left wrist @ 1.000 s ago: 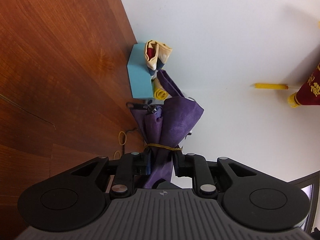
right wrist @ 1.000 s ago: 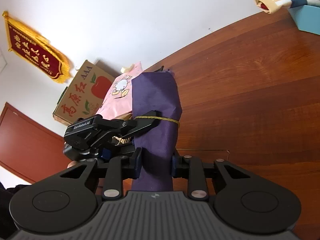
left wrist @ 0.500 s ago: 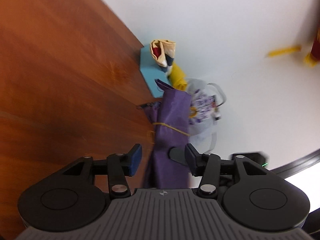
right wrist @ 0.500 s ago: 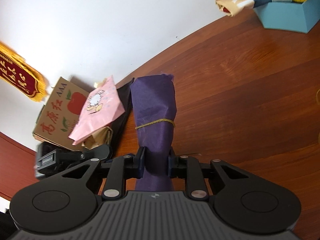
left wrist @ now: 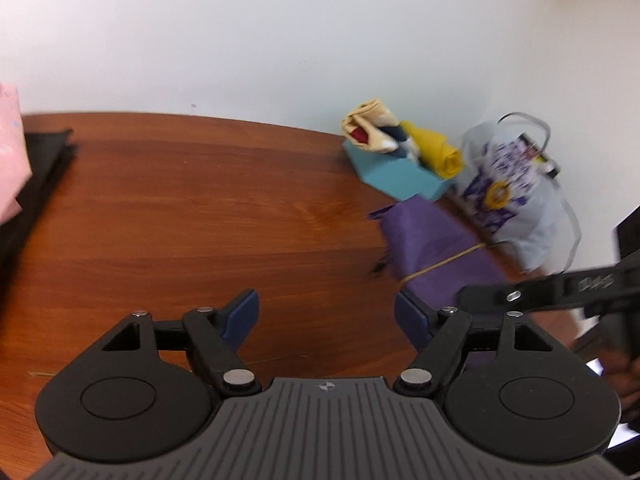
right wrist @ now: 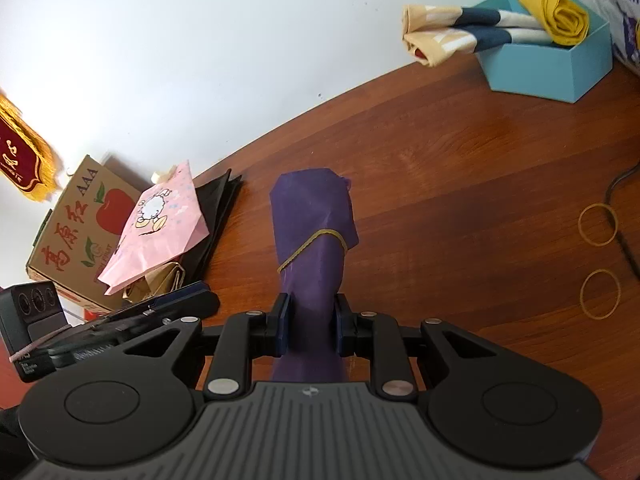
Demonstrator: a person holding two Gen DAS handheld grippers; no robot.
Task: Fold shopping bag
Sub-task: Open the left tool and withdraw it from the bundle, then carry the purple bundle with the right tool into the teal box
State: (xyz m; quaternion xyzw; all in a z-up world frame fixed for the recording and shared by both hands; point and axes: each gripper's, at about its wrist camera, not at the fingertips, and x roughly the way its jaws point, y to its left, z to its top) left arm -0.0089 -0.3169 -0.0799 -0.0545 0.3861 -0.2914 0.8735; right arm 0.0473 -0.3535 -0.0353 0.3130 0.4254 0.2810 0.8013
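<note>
Two grippers share the table [right wrist: 460, 208]: the right gripper [right wrist: 309, 322] pinches the lower end of the purple bag [right wrist: 314, 220], rolled into a bundle and bound by a yellow band [right wrist: 316, 240], its free end pointing away over the wood. The left gripper [left wrist: 326, 310] has nothing between its blue pads [left wrist: 242, 314]; its jaws are opening wide over bare table, with the bag just to its right. At the far edge a teal box [right wrist: 552, 68] holds rolled cloths, one yellow [right wrist: 560, 16]. Two loose rubber bands [right wrist: 598, 224] lie on the right. A pink bag [right wrist: 160, 224] and an apple carton [right wrist: 76, 220] sit at the left
</note>
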